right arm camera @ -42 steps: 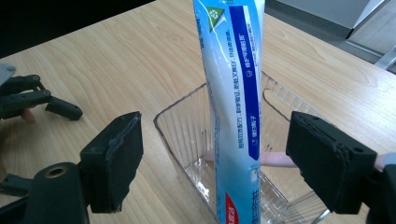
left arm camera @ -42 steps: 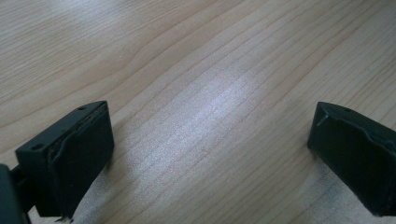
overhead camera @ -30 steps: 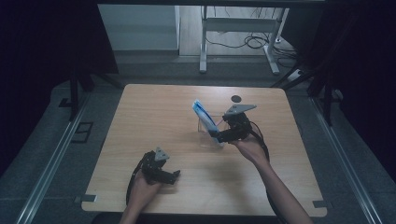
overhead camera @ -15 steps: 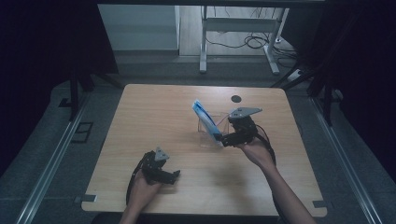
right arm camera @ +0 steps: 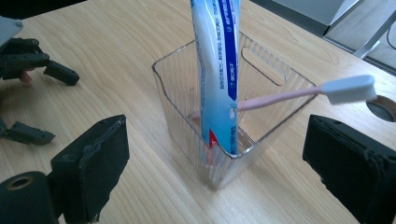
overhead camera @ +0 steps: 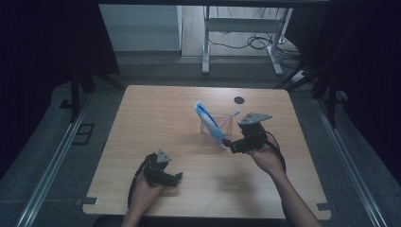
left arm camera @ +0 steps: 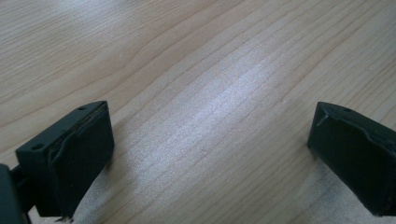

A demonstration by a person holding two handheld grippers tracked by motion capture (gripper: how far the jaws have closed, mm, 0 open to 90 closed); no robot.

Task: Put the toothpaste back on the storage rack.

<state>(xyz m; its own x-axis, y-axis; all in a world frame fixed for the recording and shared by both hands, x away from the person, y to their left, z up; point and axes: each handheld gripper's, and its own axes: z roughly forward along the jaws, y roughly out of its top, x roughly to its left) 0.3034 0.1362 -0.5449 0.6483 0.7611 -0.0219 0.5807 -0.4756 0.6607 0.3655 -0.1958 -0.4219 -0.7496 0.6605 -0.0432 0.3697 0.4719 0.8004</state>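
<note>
A clear ribbed plastic box (overhead camera: 213, 133) stands near the middle of the wooden table (overhead camera: 151, 113). A blue and white toothpaste tube (overhead camera: 209, 120) leans in it, cap end down, and a pink toothbrush (overhead camera: 228, 118) with a white head rests against its far rim. My right gripper (overhead camera: 230, 145) hovers just right of the box, open, with nothing between its fingers. The right gripper view looks straight at the box (right arm camera: 187, 102), the tube (right arm camera: 217, 70) and the toothbrush (right arm camera: 303, 92). My left gripper (overhead camera: 174, 178) is open, low over bare wood near the front edge.
A round dark hole (overhead camera: 239, 100) sits in the tabletop behind the box. Metal desk legs and cables (overhead camera: 236, 33) stand on the floor beyond the table's far edge. Rails (overhead camera: 56, 156) run along the floor on both sides.
My right gripper has drawn back toward the person and slightly right, away from the toothpaste tube. The tube stays leaning in the box. The left gripper has not moved.
</note>
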